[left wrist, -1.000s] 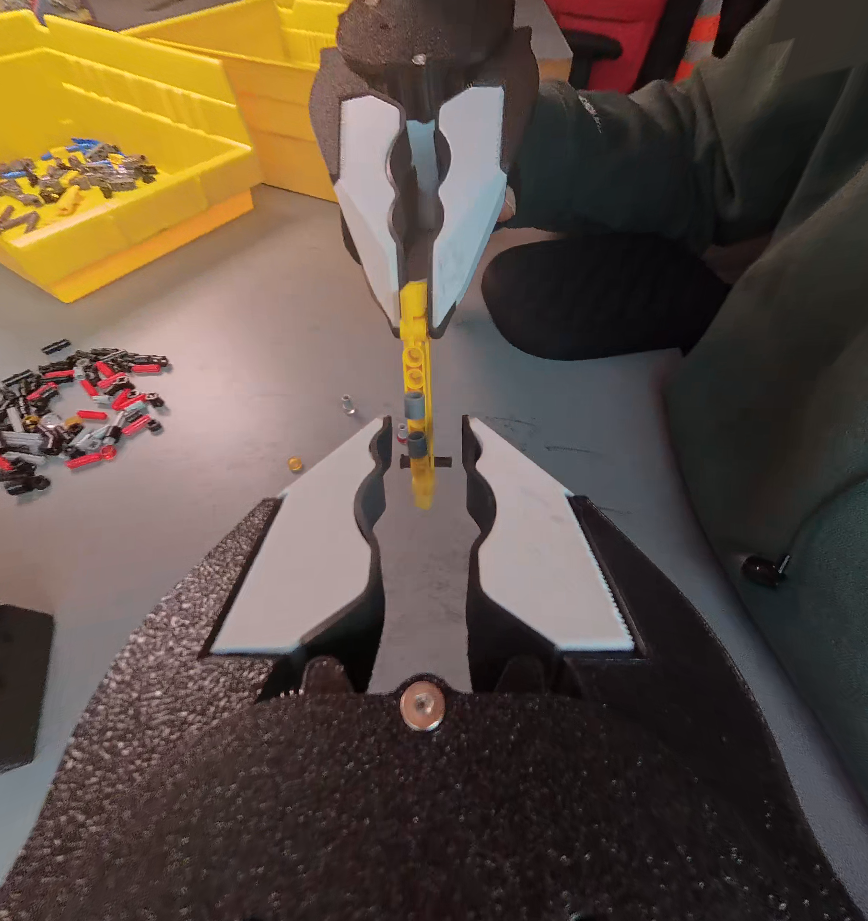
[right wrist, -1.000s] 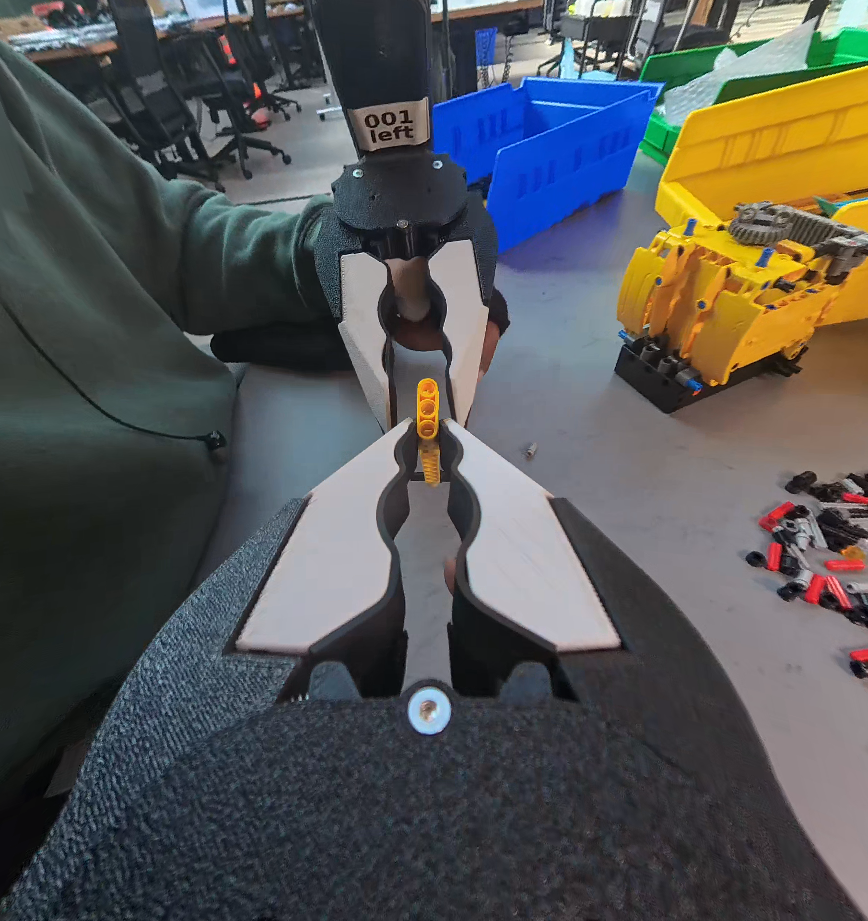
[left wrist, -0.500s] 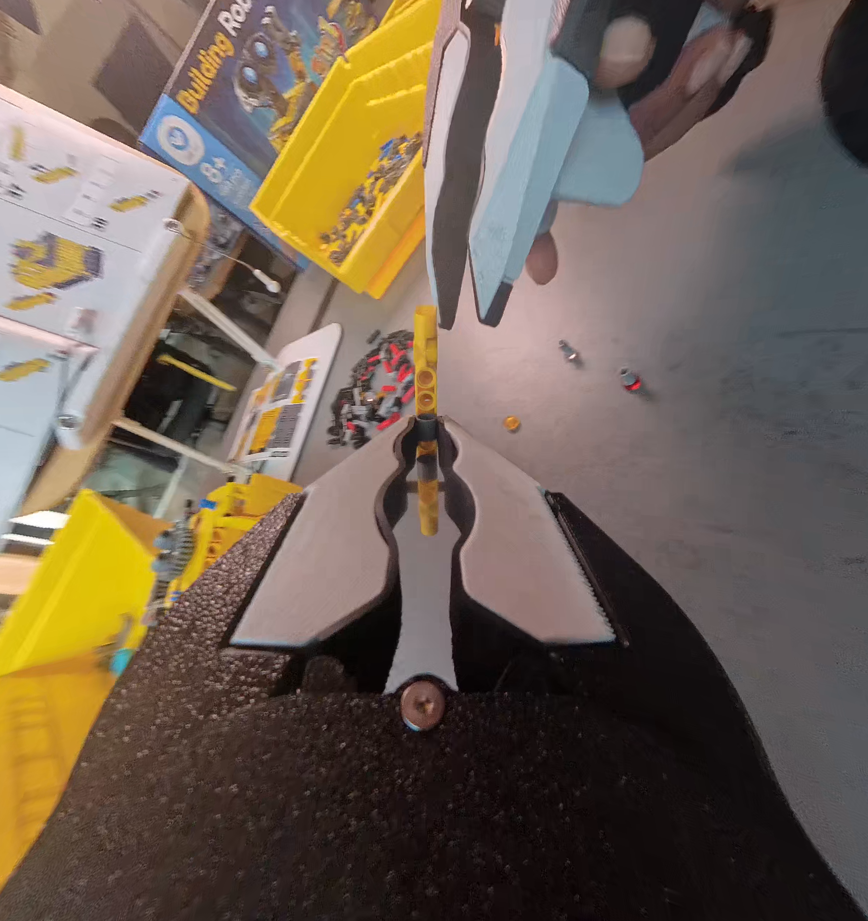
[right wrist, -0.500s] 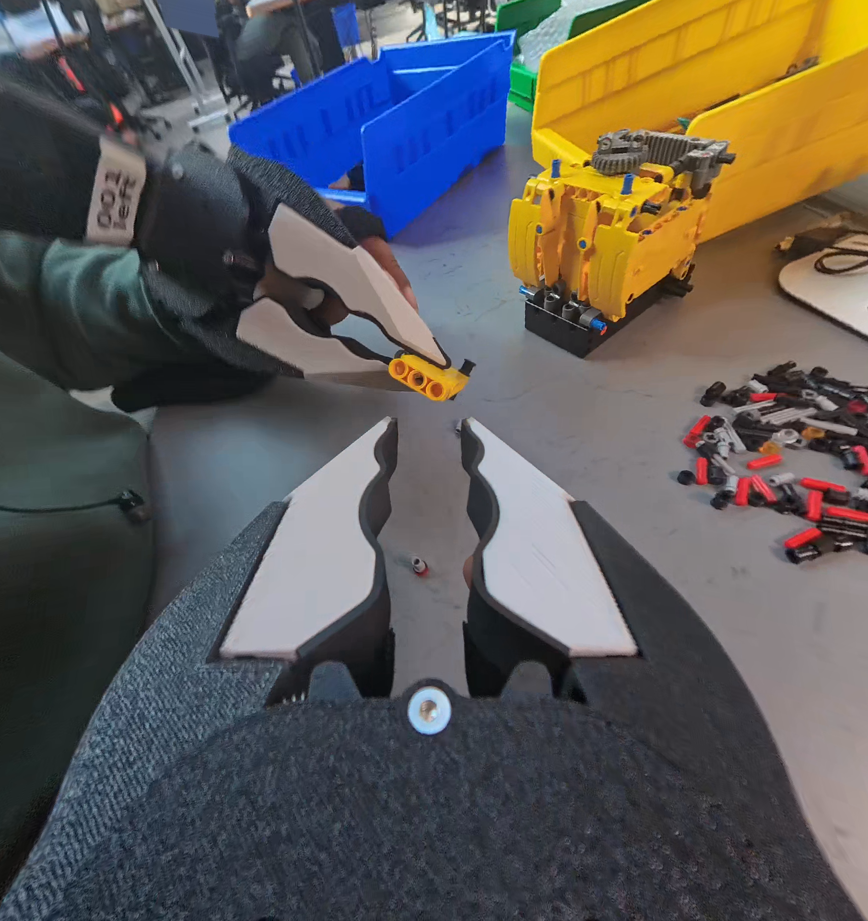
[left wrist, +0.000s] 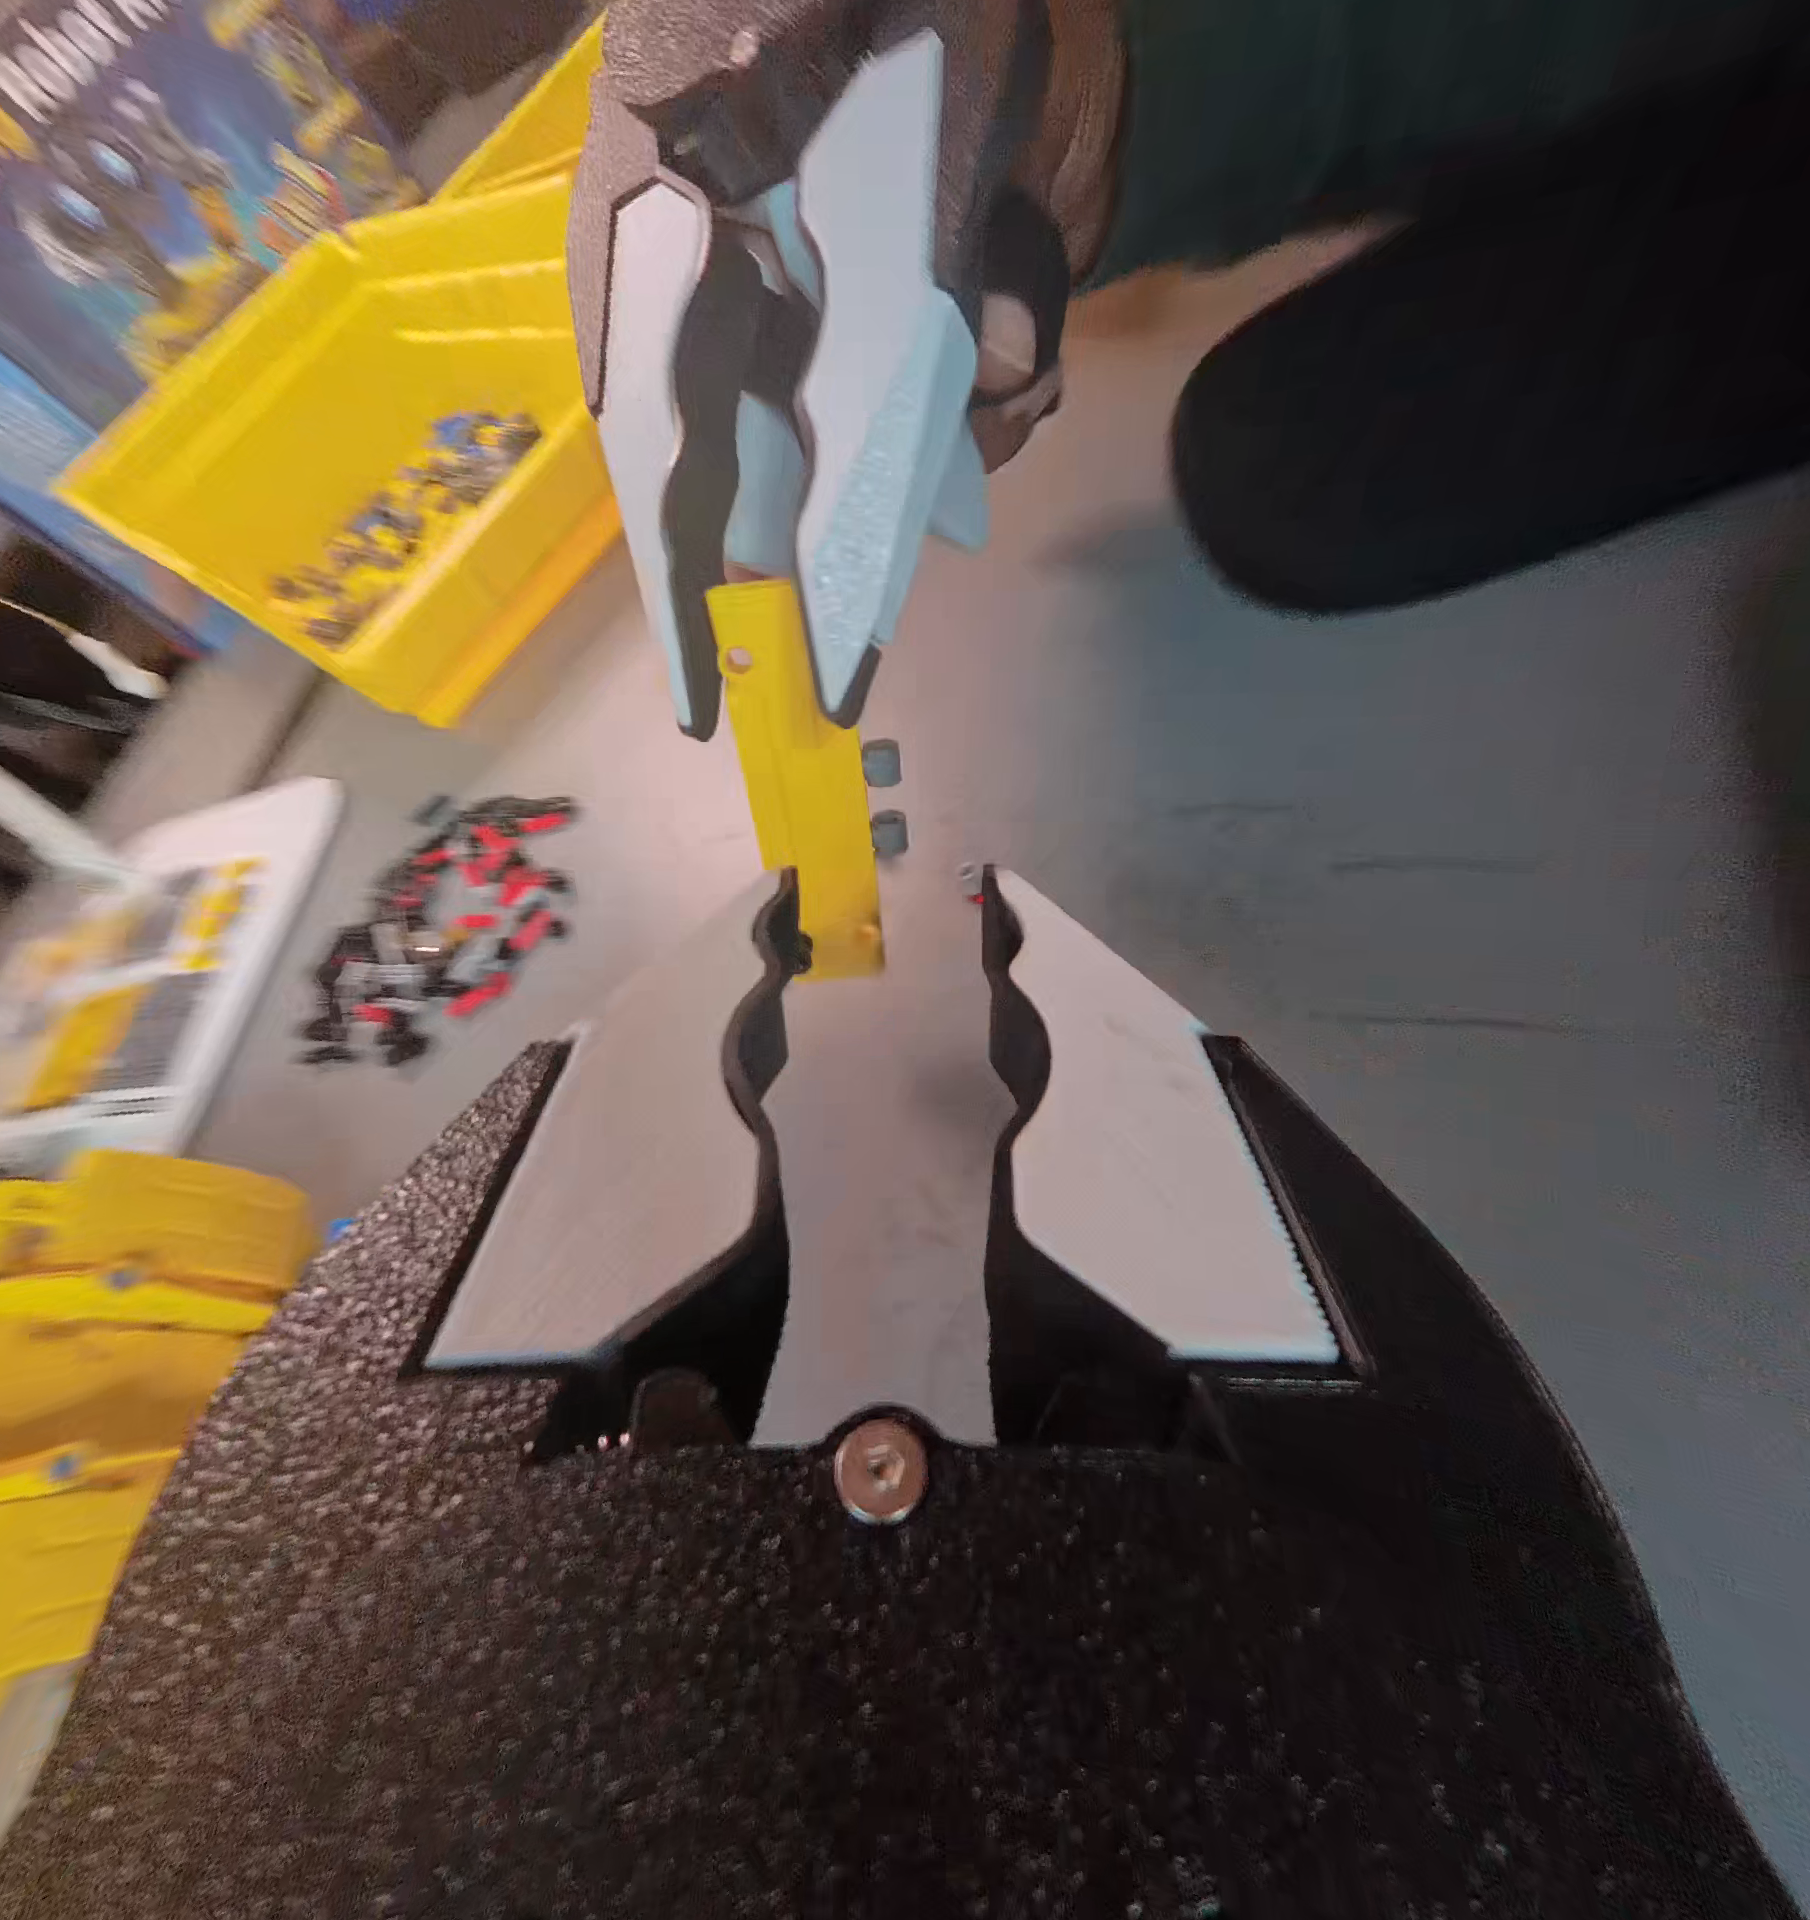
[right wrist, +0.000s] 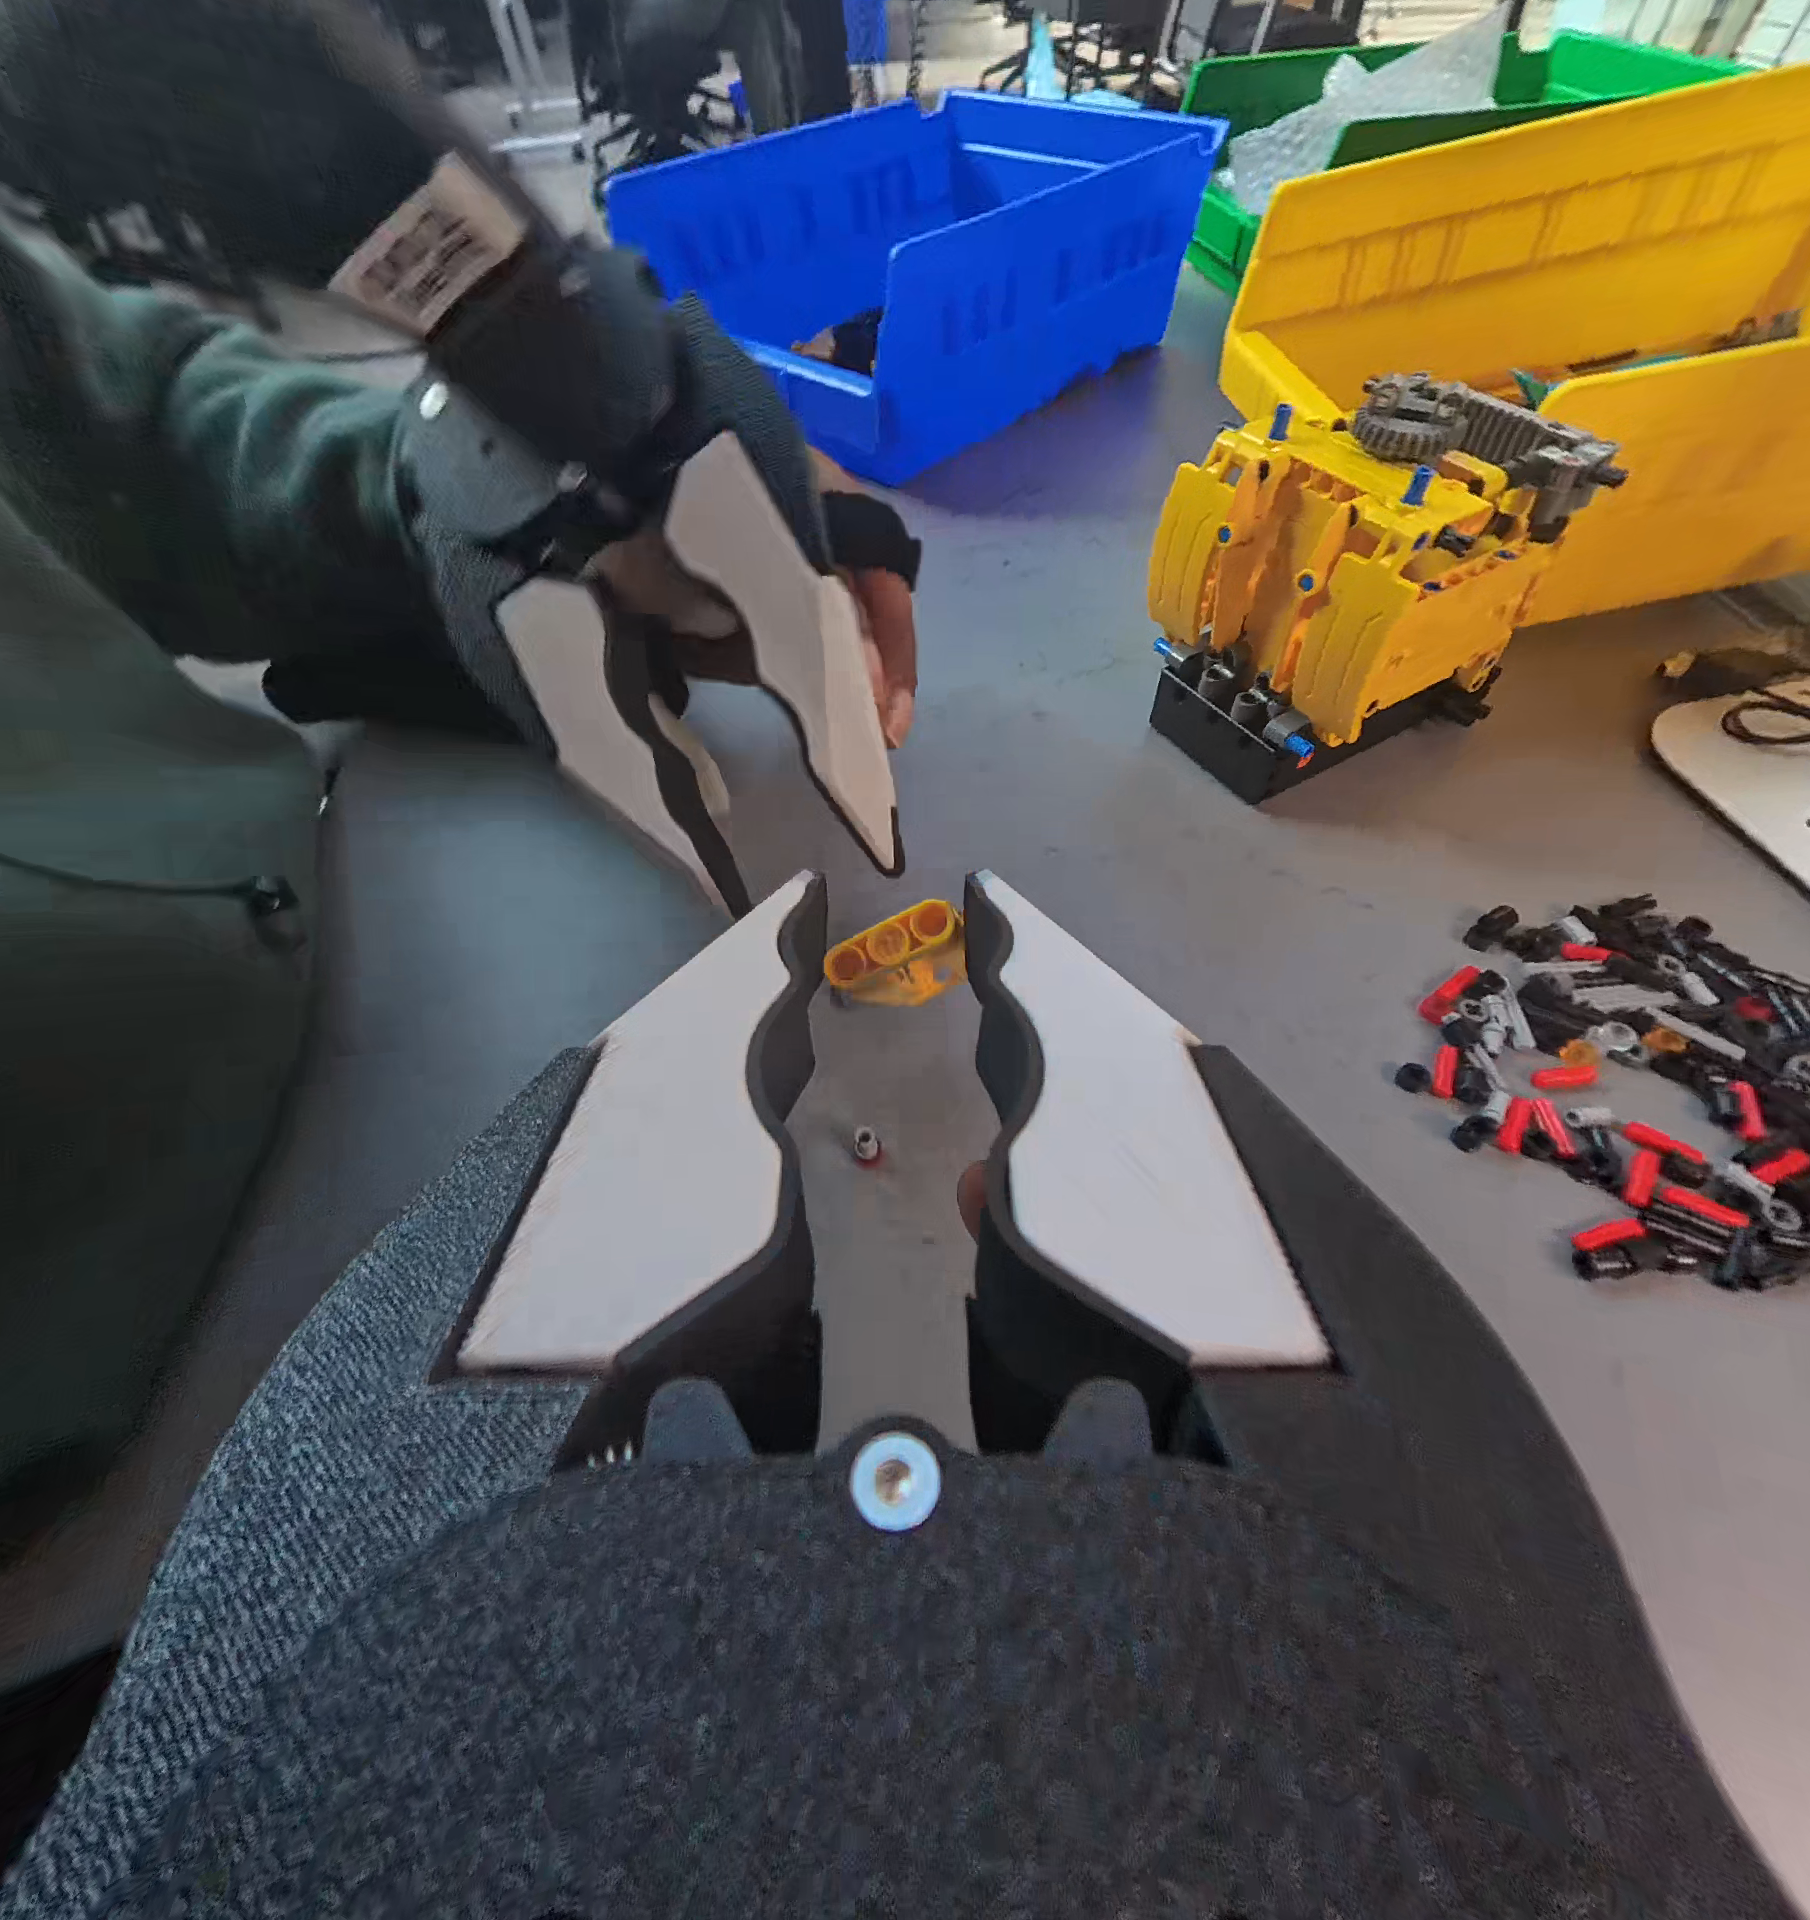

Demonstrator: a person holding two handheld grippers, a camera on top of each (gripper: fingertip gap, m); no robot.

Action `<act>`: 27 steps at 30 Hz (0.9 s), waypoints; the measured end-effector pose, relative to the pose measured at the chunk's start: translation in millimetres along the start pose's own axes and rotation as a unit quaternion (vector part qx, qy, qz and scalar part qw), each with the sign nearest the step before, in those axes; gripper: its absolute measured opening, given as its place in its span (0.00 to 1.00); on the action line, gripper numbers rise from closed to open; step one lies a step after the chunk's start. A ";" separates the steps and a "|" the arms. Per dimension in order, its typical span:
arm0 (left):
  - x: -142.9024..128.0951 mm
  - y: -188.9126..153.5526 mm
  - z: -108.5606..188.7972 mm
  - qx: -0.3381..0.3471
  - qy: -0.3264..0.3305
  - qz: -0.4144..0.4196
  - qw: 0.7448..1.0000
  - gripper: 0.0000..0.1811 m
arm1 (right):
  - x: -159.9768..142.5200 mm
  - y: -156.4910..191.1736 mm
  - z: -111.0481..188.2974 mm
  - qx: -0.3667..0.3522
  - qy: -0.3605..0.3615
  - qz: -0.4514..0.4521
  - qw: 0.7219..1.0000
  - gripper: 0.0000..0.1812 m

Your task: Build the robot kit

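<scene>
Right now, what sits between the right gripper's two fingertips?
A short yellow beam fills that gap, its holes facing the camera, in the right wrist view. Whether the right gripper clamps it is unclear.

We see both wide-angle views evenly lit from overhead, with soft shadows on the matte grey tabletop (right wrist: 1296, 862), motion blur smearing the yellow plastic parts bin (left wrist: 361, 436) and dark green fabric sleeve (right wrist: 205, 499), and edges bowed by lens distortion.
</scene>
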State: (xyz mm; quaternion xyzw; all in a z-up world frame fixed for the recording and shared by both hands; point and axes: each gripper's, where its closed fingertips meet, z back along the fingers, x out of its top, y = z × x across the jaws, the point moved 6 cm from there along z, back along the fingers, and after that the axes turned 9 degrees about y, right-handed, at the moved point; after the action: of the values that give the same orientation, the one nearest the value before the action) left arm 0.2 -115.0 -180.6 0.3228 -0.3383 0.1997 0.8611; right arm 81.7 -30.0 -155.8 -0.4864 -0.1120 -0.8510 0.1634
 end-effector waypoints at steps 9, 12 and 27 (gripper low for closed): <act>18.7 -7.0 9.7 -0.306 -0.123 0.212 0.920 0.22 | 15.1 49.3 4.4 0.206 -0.060 0.042 0.976 0.12; 30.8 -22.6 9.8 -0.335 -0.135 0.181 0.915 0.08 | 21.3 58.8 0.7 0.247 -0.080 0.022 0.966 0.12; 10.1 71.7 51.0 -0.169 -0.403 0.457 0.774 0.03 | 26.4 -0.4 4.9 0.048 -0.165 -0.110 0.979 0.24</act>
State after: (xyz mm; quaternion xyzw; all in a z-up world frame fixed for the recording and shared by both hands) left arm -56.3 -97.9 -114.5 0.0306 -0.7907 0.3613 0.4933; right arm 73.0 -32.4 -130.5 -0.5963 -0.2311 -0.7655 0.0716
